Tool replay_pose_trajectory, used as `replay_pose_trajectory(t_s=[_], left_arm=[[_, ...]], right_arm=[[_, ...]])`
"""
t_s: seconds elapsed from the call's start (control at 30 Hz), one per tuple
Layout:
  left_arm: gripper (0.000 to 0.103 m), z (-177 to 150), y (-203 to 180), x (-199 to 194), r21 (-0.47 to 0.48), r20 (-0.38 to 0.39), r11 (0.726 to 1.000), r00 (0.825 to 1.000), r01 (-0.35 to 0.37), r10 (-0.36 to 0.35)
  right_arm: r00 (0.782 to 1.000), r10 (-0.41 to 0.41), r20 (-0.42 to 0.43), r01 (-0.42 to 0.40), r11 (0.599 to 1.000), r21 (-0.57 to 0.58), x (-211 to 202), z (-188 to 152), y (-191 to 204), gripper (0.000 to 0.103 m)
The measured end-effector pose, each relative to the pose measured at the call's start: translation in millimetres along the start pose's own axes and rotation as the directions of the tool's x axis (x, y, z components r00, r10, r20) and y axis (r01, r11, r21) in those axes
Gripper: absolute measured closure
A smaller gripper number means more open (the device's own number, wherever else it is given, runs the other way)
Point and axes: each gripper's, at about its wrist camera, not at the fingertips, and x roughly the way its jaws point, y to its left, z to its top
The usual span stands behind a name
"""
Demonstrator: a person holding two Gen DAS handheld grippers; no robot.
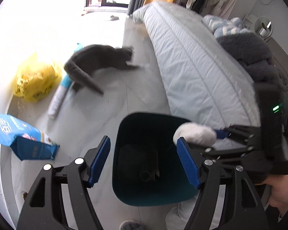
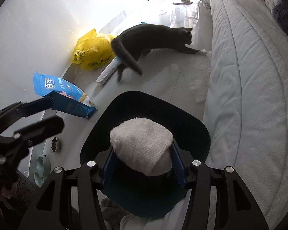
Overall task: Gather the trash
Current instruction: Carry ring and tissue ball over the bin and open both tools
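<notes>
A dark teal bin stands on the pale floor beside the bed, with a dark tube-like piece lying at its bottom. My left gripper hovers above the bin's mouth, open, with nothing between its blue pads. My right gripper is shut on a white crumpled wad and holds it over the bin. In the left wrist view the same wad hangs at the bin's right rim in the right gripper. The left gripper shows at the left edge of the right wrist view.
A grey cat walks across the floor beyond the bin. A yellow plastic bag, a white roll and a blue pet food bag lie by the wall. Pet bowls sit near left. The bed fills the right.
</notes>
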Motion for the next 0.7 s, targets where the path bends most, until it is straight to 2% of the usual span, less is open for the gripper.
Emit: replay_pose_trajectory(t_s=[0.23, 0.5, 0.53, 0.63, 0.7], left_arm=[[0.029, 10.2, -9.6, -23.4, 0.031, 0.126, 0.999, 0.992, 0.029, -0.033], [0.029, 15.0, -14.9, -51.7, 0.051, 0.253, 0.997, 0.965, 0.054, -0.065], [0.029, 15.9, -15.8, -55.9, 0.055, 0.271, 0.997, 0.96, 0.056, -0.069], [0.029, 17.5, -17.9, -64.5, 0.053, 0.306, 0.996, 0.948, 0.071, -0.084], [0.029, 19.7, -20.3, -70.1, 0.048, 0.319, 0.996, 0.943, 0.081, -0.092]], right_arm=[[0.998, -0.003, -0.055, 0.003, 1.0, 0.0, 17.0, -5.1, 2.6, 0.049], [0.994, -0.008, -0.112, 0.004, 1.0, -0.03, 30.2, -10.8, 6.6, 0.049], [0.993, -0.008, -0.116, 0.004, 0.999, -0.032, 31.2, -10.9, 7.7, 0.048], [0.993, -0.013, -0.115, 0.009, 0.999, -0.039, 33.5, -12.2, 9.9, 0.033], [0.994, -0.016, -0.109, 0.012, 0.999, -0.04, 31.8, -12.0, 10.9, 0.031]])
